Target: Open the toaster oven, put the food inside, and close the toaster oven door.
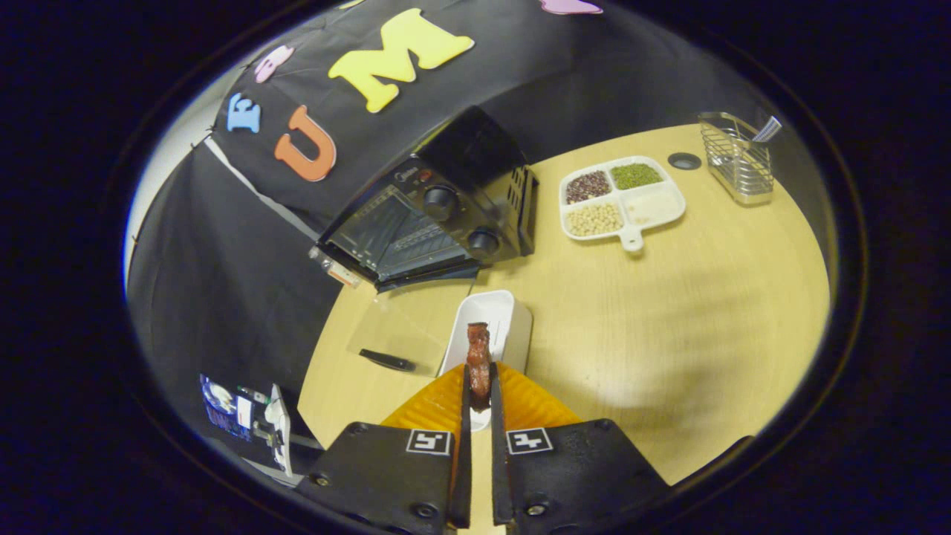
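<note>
Claw (pixel 479 386) clamped on a strip of reddish-brown meat (pixel 478 364), held over white dish (pixel 494 316) on surface (pixel 669 312), toaster oven (pixel 435 215) beyond the dish, door (pixel 394 331) dropped open toward dish, divided bean tray (pixel 620 199) farther behind dish

No readable text; brand mark on the toaster oven (pixel 438 215) too blurred.

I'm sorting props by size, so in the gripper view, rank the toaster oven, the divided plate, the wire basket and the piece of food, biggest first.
1. toaster oven
2. divided plate
3. wire basket
4. piece of food, pinched by the gripper and nearest the camera, so truly smaller.
</note>
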`<state>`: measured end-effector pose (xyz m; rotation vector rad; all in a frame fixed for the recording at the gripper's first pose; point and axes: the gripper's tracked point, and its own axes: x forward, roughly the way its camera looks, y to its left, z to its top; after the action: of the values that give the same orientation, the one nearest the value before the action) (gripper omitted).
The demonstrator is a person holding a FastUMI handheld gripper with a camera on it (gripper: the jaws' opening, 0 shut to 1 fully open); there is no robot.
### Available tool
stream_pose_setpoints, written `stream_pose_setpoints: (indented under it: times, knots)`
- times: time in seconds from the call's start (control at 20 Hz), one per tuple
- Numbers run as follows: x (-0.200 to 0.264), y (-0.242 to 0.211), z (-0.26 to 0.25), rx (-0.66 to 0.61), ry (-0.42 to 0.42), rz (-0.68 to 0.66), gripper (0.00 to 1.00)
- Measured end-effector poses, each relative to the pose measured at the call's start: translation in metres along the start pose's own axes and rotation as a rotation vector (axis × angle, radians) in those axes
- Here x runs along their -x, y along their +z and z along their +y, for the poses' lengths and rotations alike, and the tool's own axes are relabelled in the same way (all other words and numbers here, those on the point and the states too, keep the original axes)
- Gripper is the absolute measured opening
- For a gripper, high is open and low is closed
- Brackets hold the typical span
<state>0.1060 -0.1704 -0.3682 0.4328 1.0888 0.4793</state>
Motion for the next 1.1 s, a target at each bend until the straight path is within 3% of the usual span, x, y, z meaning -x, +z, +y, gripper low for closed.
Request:
stream_pose_setpoints:
  times: [0.2, 0.65, 0.9, 1.1]
  knots:
    - [0.021, 0.001, 0.002, 0.113, -0.05, -0.076, 0.12]
    - [0.075, 0.025, 0.049, 0.376, -0.287, -0.249, 0.1]
    - [0.066, 0.025, 0.106, 0.462, -0.3, -0.306, 0.09]
    - [0.039, 0.028, 0.142, 0.461, -0.307, -0.385, 0.09]
